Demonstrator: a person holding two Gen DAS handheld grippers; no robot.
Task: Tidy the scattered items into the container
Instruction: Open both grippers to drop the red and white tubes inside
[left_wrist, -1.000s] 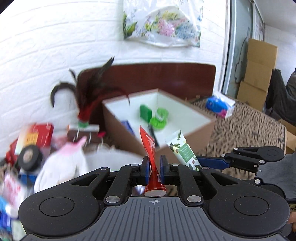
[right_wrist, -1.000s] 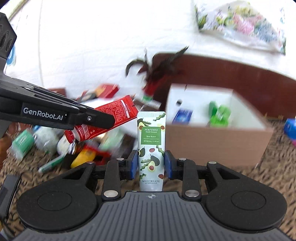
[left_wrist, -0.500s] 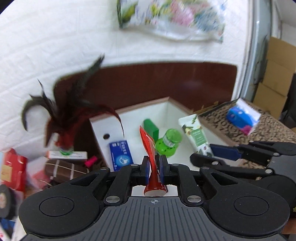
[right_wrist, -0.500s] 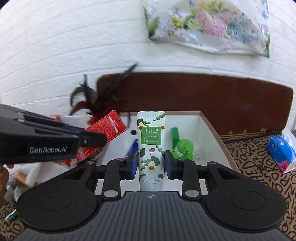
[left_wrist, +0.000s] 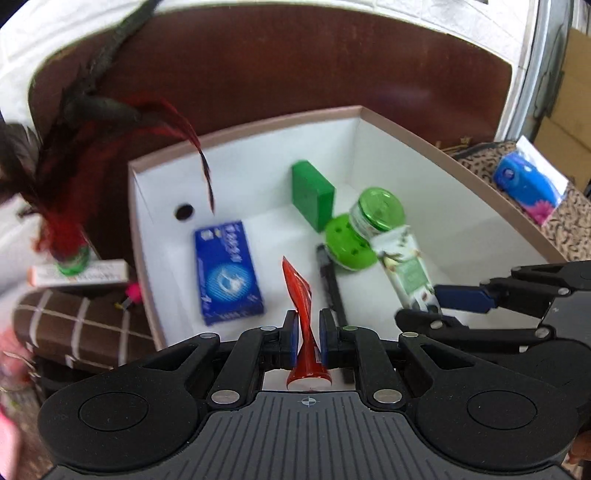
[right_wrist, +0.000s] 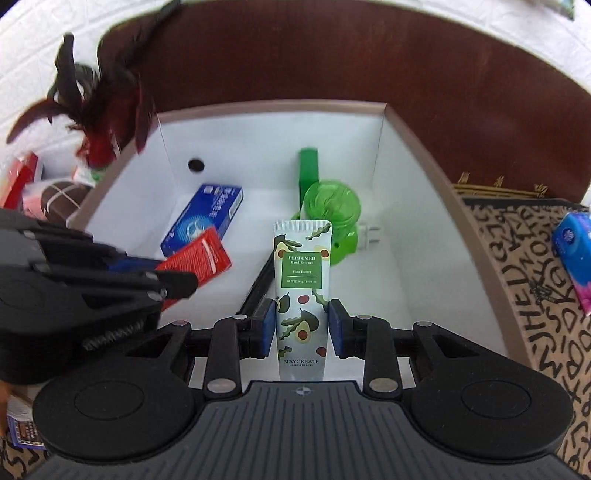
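Note:
A cardboard box with white inner walls lies below both grippers. In it are a blue packet, a green block, a green-lidded jar and a black pen. My left gripper is shut on a red tube, also visible in the right wrist view, over the box. My right gripper is shut on a white avocado-print hand cream tube, also over the box.
A dark red feather toy stands left of the box. A brown checked item and a small carton lie beside it. A blue tissue pack lies on the patterned cloth to the right. A brown headboard stands behind.
Both grippers have moved forward and tilted down, from beside the box to over its inside, each still holding its tube. The clutter at the left has slid out of view.

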